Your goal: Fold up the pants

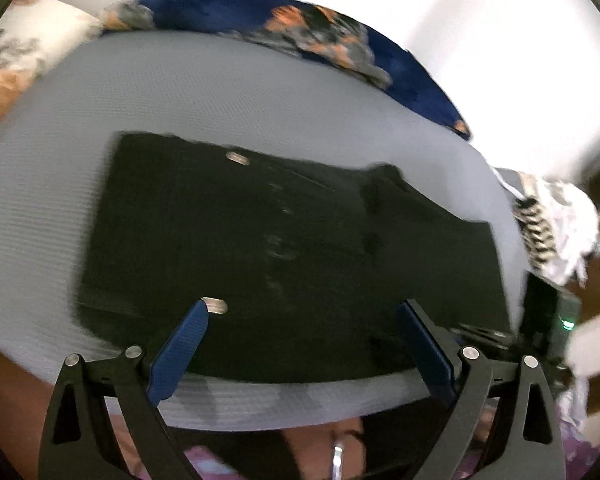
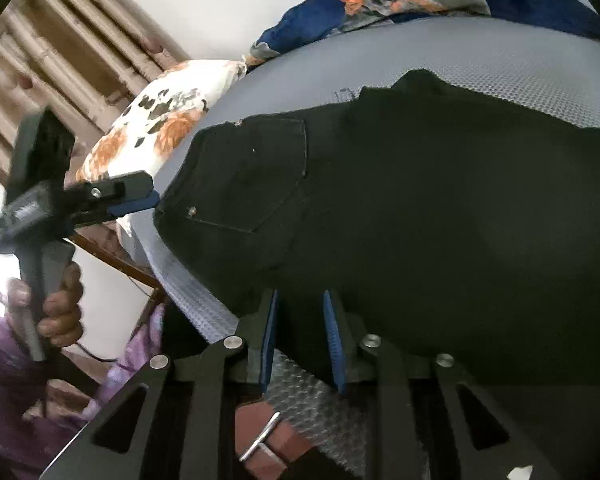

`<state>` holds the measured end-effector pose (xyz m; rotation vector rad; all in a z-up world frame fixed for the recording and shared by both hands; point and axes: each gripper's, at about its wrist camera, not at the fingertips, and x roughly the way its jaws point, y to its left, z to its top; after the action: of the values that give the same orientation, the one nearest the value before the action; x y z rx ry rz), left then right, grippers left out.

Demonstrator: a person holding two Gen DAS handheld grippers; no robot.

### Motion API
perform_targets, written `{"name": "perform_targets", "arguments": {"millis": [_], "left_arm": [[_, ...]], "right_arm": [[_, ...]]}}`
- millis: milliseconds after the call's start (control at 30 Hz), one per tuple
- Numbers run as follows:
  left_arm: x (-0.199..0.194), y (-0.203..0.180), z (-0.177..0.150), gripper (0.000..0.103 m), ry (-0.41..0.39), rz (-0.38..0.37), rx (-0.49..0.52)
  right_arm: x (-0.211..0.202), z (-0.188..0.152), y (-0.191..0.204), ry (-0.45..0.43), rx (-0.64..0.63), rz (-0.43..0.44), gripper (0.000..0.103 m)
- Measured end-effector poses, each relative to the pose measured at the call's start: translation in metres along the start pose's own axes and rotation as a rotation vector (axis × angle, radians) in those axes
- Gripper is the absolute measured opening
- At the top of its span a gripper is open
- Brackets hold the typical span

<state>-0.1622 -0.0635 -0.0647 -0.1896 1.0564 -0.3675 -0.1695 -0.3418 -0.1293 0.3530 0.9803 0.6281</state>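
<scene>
Black pants (image 1: 284,240) lie folded flat on a grey mattress (image 1: 220,92). In the right wrist view the pants (image 2: 400,208) show a back pocket facing up. My left gripper (image 1: 304,308) is open and empty, hovering over the near edge of the pants. It also shows in the right wrist view (image 2: 140,196), held by a hand at the waistband corner. My right gripper (image 2: 300,300) is partly open, its blue pads a small gap apart, empty, at the near edge of the pants.
A floral pillow (image 2: 160,120) lies at the left end of the mattress. A blue floral blanket (image 1: 300,28) is bunched along the far edge. White and striped cloth (image 1: 552,224) sits off the right end. A curtain (image 2: 60,40) hangs beyond.
</scene>
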Motion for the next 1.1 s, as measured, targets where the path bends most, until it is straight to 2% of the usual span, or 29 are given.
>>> {"name": "perform_targets", "arguments": {"millis": [67,100,200,300,367,467,567,633,733,800,833,867,900,967,1100], "left_arm": [[-0.014,0.019,0.005,0.095,-0.049,0.044,-0.013],[-0.018,0.029,0.008,0.095,-0.053,0.043,-0.021],[-0.025,0.064,0.018,0.095,-0.052,0.013,-0.057],[-0.025,0.099,0.030,0.095,-0.075,-0.054,-0.054],[-0.010,0.121,0.039,0.095,0.004,-0.121,-0.039],[0.014,0.144,0.047,0.095,0.075,-0.140,-0.027],[0.041,0.154,0.053,0.095,0.161,-0.277,0.008],[0.050,0.153,0.061,0.095,0.169,-0.312,0.061],[0.063,0.147,0.069,0.095,0.183,-0.352,0.076],[0.069,0.136,0.071,0.094,0.210,-0.350,0.106],[0.072,0.130,0.073,0.091,0.226,-0.341,0.133],[0.074,0.127,0.077,0.054,0.231,-0.319,0.150],[0.080,0.126,0.079,0.040,0.245,-0.296,0.151],[0.080,0.127,0.077,0.039,0.232,-0.297,0.129],[0.060,0.127,0.068,0.030,0.198,-0.290,0.115]], "right_arm": [[-0.020,0.009,0.003,-0.082,0.012,0.033,0.024],[-0.027,0.013,0.006,-0.107,0.009,0.041,0.024],[-0.033,0.025,0.015,-0.126,0.012,0.048,0.031],[-0.028,0.028,0.013,-0.116,0.078,0.073,0.034],[-0.025,0.025,0.009,-0.105,0.129,0.094,0.034],[-0.025,0.020,0.008,-0.100,0.158,0.089,0.034],[-0.024,0.018,0.008,-0.086,0.179,0.074,0.035],[-0.026,0.018,0.006,-0.085,0.196,0.065,0.035],[-0.030,0.018,0.002,-0.093,0.229,0.066,0.040],[-0.034,0.019,-0.002,-0.110,0.260,0.069,0.043],[-0.036,0.019,-0.004,-0.121,0.275,0.076,0.043],[-0.038,0.020,-0.006,-0.131,0.289,0.083,0.043],[-0.040,0.020,-0.007,-0.139,0.300,0.086,0.043],[-0.042,0.020,-0.009,-0.150,0.318,0.091,0.044],[-0.047,0.018,-0.013,-0.153,0.327,0.089,0.044]]}}
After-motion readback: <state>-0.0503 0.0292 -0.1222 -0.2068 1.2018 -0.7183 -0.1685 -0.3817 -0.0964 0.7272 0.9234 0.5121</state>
